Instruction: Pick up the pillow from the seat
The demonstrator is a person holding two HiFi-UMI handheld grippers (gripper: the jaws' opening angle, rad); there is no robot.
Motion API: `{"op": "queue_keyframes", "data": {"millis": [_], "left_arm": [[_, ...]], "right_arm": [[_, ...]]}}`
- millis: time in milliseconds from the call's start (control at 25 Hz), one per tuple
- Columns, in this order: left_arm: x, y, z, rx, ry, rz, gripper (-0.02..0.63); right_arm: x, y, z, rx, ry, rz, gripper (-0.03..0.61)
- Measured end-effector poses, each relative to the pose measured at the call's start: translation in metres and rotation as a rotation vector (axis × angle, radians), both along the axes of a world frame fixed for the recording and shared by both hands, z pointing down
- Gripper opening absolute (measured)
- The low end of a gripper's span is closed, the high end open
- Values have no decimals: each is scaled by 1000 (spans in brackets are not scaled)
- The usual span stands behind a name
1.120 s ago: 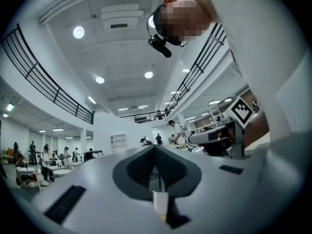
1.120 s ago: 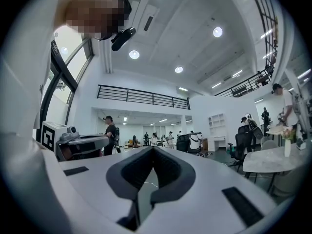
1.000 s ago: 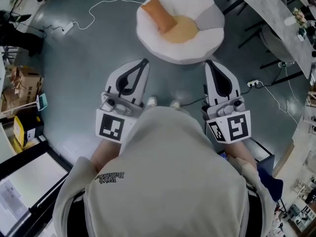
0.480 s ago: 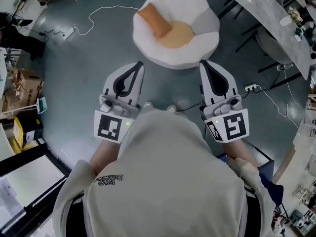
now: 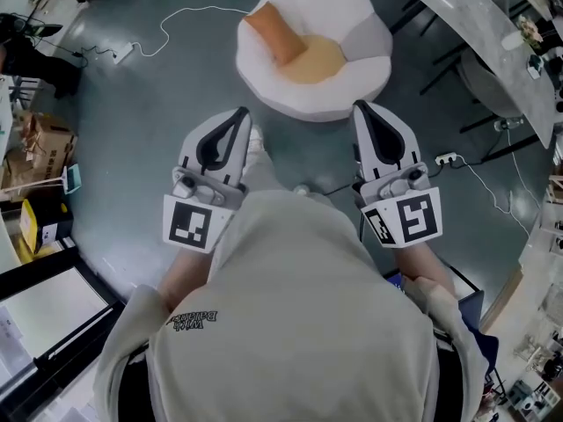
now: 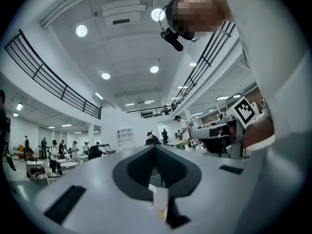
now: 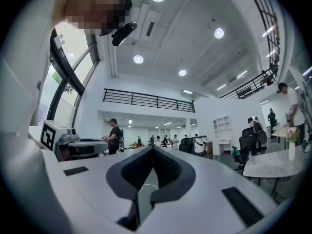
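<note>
Shoe (image 5: 256,140) stepped toward seat (image 5: 352,93); left tongs (image 5: 241,112) and right tongs (image 5: 360,106) closed, empty.

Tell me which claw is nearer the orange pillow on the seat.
Left. The left claw stops short of the seat at its near-left rim, almost in line with the pillow. The right claw is at the near-right rim, farther across.

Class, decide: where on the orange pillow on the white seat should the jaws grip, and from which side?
Probably across the narrow width of the orange pillow, coming from above: it is long and lies exposed against the left side of the seat.
</note>
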State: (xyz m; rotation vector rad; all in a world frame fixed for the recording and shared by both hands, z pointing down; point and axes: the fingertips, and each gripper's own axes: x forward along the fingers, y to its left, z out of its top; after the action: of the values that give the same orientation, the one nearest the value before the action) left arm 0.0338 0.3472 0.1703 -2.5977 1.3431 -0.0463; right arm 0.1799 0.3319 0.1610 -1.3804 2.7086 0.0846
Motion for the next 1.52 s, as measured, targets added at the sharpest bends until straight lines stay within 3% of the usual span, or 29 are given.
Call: {"op": "queue_keyframes", "data": {"millis": [280,920,1520], "left_arm": [[1,-22,16,20,29,-13,9],[-19,-108,49,-47,63,20,9],[-97,-274,48,-81,55,74,9]], "right_arm": [[-4,-23,16,16,7,-21,9],[-39,-105,48,-59,48,-18,9],[-112,-258,61,-147,77,41,9]]}}
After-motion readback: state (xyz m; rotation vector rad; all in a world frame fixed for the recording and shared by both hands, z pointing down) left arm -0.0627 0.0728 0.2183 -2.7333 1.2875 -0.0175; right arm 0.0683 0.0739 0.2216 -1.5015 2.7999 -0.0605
